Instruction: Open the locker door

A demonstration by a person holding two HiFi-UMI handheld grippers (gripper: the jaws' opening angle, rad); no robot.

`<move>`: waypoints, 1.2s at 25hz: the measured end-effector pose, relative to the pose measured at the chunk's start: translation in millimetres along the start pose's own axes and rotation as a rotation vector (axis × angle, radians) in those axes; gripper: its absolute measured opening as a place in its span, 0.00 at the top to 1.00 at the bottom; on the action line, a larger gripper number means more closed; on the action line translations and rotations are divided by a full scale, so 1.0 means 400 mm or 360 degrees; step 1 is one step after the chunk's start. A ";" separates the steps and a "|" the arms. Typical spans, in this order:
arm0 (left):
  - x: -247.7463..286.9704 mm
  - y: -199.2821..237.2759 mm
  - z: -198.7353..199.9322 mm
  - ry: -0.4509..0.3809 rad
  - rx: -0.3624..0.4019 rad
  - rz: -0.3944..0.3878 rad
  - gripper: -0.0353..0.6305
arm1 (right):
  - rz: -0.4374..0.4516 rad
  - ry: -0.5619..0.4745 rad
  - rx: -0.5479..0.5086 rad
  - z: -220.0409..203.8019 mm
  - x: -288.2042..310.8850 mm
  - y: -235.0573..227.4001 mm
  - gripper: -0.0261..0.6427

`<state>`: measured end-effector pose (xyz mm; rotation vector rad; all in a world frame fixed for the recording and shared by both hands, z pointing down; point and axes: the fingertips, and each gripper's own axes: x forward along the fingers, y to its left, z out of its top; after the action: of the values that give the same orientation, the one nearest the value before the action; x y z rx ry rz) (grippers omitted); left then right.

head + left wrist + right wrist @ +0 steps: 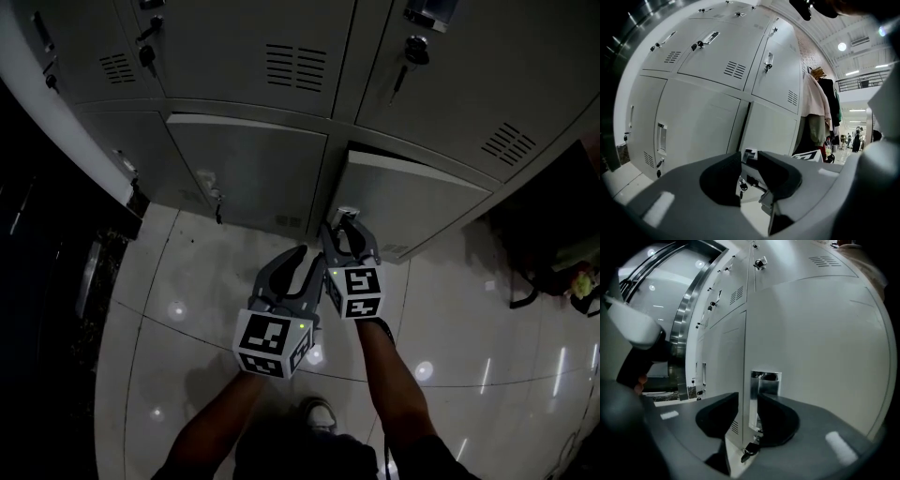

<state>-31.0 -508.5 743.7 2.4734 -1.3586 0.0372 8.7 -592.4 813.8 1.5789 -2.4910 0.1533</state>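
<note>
A shoe [319,411] shows on the tiled floor [187,309] below both arms. The left gripper [749,161] hangs just beside and behind the right one, its jaws spread with nothing between them. The right gripper [747,401] is at the bottom-row locker door [820,333]. Its jaws stand apart astride the door's free edge, with the handle [765,385] by the right jaw and a key [750,448] hanging just below. I see no pad pressing. The door stands slightly out from its frame in the head view. The next door [248,173], to its left, is closed, close beside that edge. Upper lockers [717,56] rise above. Clothes [815,108] hang to the right, past the lockers.
</note>
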 end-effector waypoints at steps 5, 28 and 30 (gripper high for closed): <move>-0.028 -0.021 0.018 -0.0042 -0.0019 0.0002 0.82 | 0.0001 0.0011 -0.0008 -0.016 -0.073 0.028 0.82; -0.132 -0.275 -0.044 -0.0022 0.0075 -0.0069 0.82 | 0.0019 0.0055 0.0008 -0.097 -0.438 0.043 0.79; -0.135 -0.295 -0.042 -0.0025 0.0087 -0.0082 0.82 | 0.0005 0.0075 -0.0005 -0.104 -0.467 0.033 0.78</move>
<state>39.2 -400.6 719.2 2.5582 -1.3164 0.0441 78.7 -413.8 815.0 1.5517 -2.4573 0.1843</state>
